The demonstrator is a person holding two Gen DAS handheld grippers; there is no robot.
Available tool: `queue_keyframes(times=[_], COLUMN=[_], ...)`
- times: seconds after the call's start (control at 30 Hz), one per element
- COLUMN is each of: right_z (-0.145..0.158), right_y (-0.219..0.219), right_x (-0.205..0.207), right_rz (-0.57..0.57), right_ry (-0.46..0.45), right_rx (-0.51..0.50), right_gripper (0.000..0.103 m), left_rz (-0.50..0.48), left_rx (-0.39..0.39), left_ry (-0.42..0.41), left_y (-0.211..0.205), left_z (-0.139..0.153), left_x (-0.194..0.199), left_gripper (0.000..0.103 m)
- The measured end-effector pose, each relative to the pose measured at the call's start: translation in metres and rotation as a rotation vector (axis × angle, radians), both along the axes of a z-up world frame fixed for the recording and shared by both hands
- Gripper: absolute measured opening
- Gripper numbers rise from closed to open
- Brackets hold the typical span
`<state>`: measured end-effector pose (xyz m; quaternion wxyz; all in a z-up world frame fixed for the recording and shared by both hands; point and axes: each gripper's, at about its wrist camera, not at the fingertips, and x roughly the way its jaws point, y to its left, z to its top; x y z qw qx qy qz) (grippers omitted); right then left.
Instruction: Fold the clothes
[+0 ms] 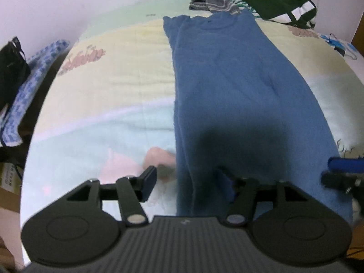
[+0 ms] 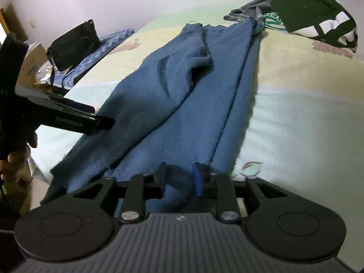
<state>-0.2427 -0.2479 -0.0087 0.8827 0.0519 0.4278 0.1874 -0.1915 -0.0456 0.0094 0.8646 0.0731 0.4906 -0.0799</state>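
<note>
A blue garment (image 1: 238, 86) lies lengthwise on the bed, its sides folded inward into a long strip. My left gripper (image 1: 186, 182) stands open over the near end, with the garment's left edge between its fingers and neither pad pressing on it. My right gripper (image 2: 179, 178) is at the same hem further right. Its jaws are partly apart and a loose bunch of the blue garment (image 2: 182, 95) sits between them, so I read it as open. In the right wrist view the left gripper (image 2: 104, 122) reaches in from the left, held by a hand (image 2: 13, 159). The right gripper (image 1: 339, 171) shows at the left wrist view's right edge.
The bed has a pastel sheet (image 1: 113, 72) with cartoon prints. At its far end lie a dark green and white cloth (image 2: 314, 11) and grey striped clothes (image 1: 213, 2). A black bag (image 2: 75, 43) and a blue patterned cloth (image 1: 34, 72) sit beside the bed's left edge, near a cardboard box (image 2: 29, 63).
</note>
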Motion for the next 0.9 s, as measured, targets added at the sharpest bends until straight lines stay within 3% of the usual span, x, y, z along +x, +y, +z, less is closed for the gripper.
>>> queue_keyframes(times=[0.07,0.17,0.37,0.6,0.9], right_z=[0.000,0.000,0.000,0.005,0.004], right_y=[0.009,0.018,0.027,0.023,0.013], right_x=[0.001,0.001,-0.008,-0.025,-0.033], right_rz=[-0.011,-0.044,-0.096,-0.157,-0.266], right_ry=[-0.003,-0.007,-0.014,0.006,0.060], right_rx=[-0.011,-0.035,-0.075,-0.091,-0.035], right_gripper=[0.046,0.049,0.048,0.041,0.042], left_rz=[-0.005,-0.014,-0.048,-0.063,-0.067], left_rx=[-0.013,-0.032,-0.062,-0.036,-0.044], left_ry=[0.003,0.007,0.007,0.013,0.021], left_y=[0.003,0.007,0.014,0.017,0.021], left_z=[-0.001,-0.002,-0.003,-0.006,-0.008], left_x=[0.002,0.004,0.013,0.016,0.014], left_gripper=[0.067,0.073,0.076,0.089,0.090])
